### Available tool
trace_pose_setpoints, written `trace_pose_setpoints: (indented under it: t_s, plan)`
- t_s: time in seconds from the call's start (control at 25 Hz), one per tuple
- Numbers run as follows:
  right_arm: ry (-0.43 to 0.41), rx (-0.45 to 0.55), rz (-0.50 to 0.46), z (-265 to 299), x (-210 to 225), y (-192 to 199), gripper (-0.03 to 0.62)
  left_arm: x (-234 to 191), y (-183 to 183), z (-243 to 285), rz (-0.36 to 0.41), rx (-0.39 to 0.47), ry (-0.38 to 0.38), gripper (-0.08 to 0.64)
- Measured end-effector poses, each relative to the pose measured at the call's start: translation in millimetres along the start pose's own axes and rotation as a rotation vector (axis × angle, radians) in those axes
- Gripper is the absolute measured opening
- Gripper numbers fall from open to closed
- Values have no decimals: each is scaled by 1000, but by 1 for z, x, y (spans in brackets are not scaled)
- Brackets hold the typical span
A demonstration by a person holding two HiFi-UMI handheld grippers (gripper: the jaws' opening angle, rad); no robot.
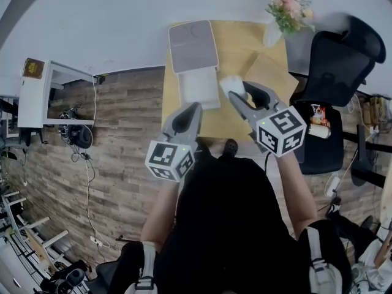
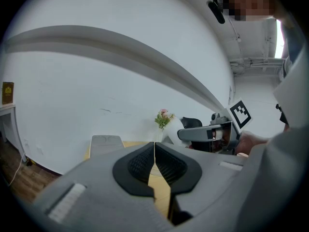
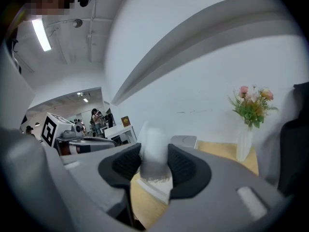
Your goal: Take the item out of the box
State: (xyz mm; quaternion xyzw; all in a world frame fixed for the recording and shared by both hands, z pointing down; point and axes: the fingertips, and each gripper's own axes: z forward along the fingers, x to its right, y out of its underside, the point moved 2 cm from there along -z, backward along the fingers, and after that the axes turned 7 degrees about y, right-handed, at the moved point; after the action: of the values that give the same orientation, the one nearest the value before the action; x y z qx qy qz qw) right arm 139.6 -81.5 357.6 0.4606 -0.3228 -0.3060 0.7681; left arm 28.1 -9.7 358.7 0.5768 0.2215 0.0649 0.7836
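- White shelf unit [image 1: 35, 97]: stands at the far left against the white wall [image 1: 110, 23], with a small brown object on its top.
- Floor [image 1: 122, 139]: brown wood-look planks. Dark cables [image 1: 78, 135] lie on it near the foot of the shelf unit.
- Left gripper [image 1: 195, 110]: hovers over the near edge of the table, just beside the near left corner of the box. Its jaws are pressed together, with only a thin slit between the pads, and nothing is between them.
- Table [image 1: 245, 45]: a small yellow-wood top set against the wall, with bare wood to the right of the box.
- Box [image 1: 199, 90]: white and open, resting on the left half of the table. Its grey lid [image 1: 193, 45] is folded back toward the wall.
- Item [image 1: 229, 84]: a white, soft-looking block outside the box, just beside the box's right edge. It is gripped on both sides.
- Right gripper [image 1: 236, 94]: over the table centre, with its jaws clamped on the item, which stands up between the pads.
- Vase of flowers [image 1: 283, 14]: a white vase with pink blooms, at the table's far right corner.
- Black office chair [image 1: 334, 60]: just beside the table's right edge.
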Motion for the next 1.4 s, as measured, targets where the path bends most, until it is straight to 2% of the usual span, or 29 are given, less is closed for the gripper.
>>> trace_pose_setpoints:
  t_s: [0.32,0.68,1.4]
  plan:
    - [-3,26,54,-18,9,10,172,13,3,1,2,4,-2,12]
    - [-9,79,12,-29,5,8,166,17,5,-2,1,5,-1,12]
    - [-13,97,-6,-31,6,5,162,15,5,0,5,0,2,13]
